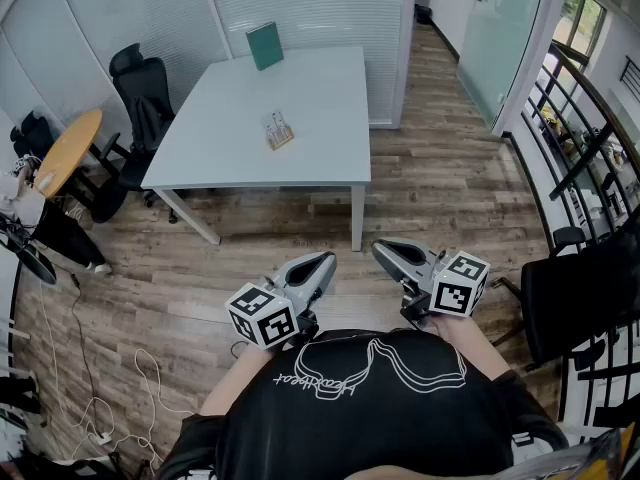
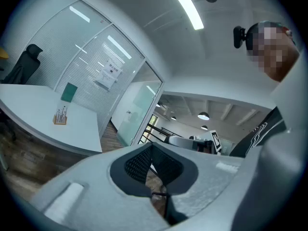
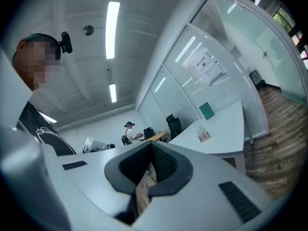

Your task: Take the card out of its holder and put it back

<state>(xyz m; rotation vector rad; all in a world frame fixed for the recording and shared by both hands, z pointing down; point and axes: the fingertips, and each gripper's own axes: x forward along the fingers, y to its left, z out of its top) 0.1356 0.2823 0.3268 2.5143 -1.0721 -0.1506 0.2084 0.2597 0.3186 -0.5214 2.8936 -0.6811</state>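
A: Head view, looking down: white desk point(image 1: 320, 98) across the wooden floor point(image 1: 430, 188), card holder point(image 1: 279, 131) standing near its middle.
B: Anything in the holder?
A: Thin upright pieces, too small to tell apart. Green board point(image 1: 265, 45) standing at the desk's far edge.
B: And the left gripper point(image 1: 325, 259)?
A: Held low by the black shirt point(image 1: 370, 398), pointed toward the desk, well apart from the holder. Fingers point(image 2: 137, 165) pressed together, nothing between them.
B: And the right gripper point(image 1: 384, 250)?
A: Near the left one, same pose. Fingers point(image 3: 166, 165) closed as well, empty.
B: Around the desk?
A: Black office chair point(image 1: 140, 83) at its left side, round yellow table point(image 1: 68, 151) further left.
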